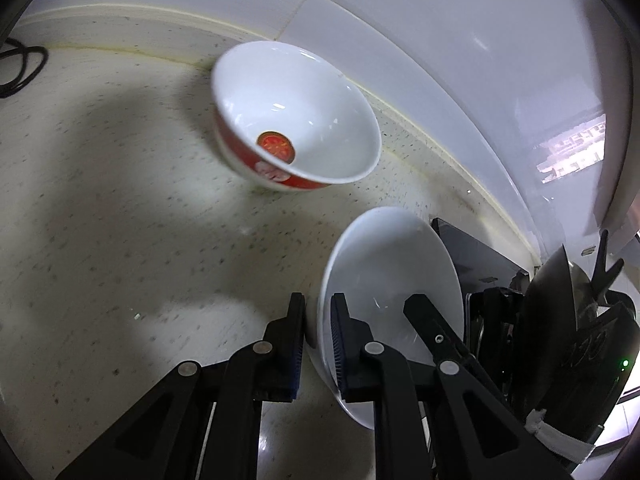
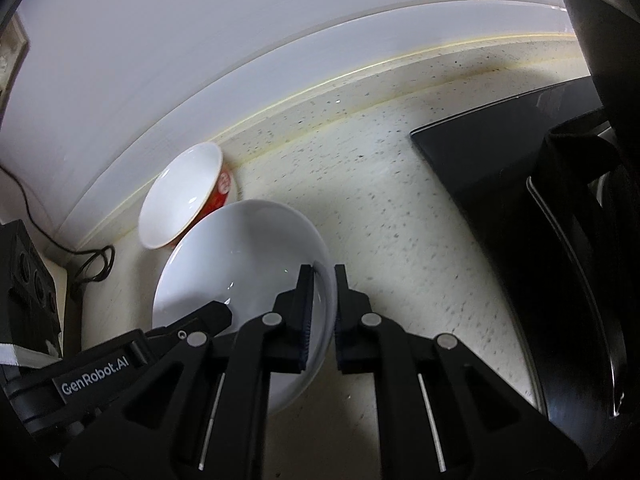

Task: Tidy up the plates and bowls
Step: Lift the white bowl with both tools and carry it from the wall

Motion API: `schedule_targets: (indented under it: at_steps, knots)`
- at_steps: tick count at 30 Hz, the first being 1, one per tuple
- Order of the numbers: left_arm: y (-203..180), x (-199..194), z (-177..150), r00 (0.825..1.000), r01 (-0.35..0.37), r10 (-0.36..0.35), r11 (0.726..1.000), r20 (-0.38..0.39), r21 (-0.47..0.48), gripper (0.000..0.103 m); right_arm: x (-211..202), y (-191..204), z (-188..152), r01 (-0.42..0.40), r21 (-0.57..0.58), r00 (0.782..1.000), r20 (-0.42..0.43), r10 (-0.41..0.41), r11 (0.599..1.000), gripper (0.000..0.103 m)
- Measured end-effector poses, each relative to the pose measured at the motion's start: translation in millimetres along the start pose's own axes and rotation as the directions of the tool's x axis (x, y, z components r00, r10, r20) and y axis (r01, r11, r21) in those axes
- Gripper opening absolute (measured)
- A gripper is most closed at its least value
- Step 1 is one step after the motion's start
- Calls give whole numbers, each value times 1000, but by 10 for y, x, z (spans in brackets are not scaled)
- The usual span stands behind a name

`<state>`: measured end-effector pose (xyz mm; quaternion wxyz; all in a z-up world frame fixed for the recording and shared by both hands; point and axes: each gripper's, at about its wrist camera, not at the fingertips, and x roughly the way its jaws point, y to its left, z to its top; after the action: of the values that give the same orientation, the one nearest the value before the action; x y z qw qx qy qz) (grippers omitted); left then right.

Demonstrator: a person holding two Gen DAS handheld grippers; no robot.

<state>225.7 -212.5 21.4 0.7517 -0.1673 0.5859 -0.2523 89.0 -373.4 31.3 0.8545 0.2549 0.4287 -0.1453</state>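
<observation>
Both grippers pinch the rim of the same white bowl (image 1: 392, 280), 1 on each side. The left gripper (image 1: 318, 336) has its fingers narrow, closed on the rim nearest it; the right gripper (image 2: 322, 312) clamps the opposite rim the same way. The bowl sits tilted over the speckled worktop (image 1: 120, 220); whether it touches the surface cannot be told. A red-and-white bowl (image 1: 296, 116) stands near the back wall (image 1: 440, 40), beyond the white one. A black stove top (image 2: 480, 160) lies to the right.
</observation>
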Motion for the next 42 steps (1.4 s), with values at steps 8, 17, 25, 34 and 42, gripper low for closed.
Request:
schedule_targets:
  at_steps: [8,17,25,34,42]
  knots:
    - [116,-200,-172,1000,-20,20,1000,19,-11,14,-169,174,-188,-30,-42,999,-12,30,999,11]
    - [301,-508,-452,998,-38,38,999,44,-9,14,-355,398,-422,-64,-97,998,-31,61,993,11]
    - [427,-685,-629,997,-30,33,999,69,-46,14,-512,537,-665,-89,-123,995,-52,83,988,11]
    - [601,-1001,-799,994,-43,47,998,99,-41,14,-714,739,-866,-126,-136,992,-48,120,983,11]
    - [781,-1411,-877,988,-34,39,999,152,-38,14,-897,1043,-943,-155,-169,988,-25,153,973,11]
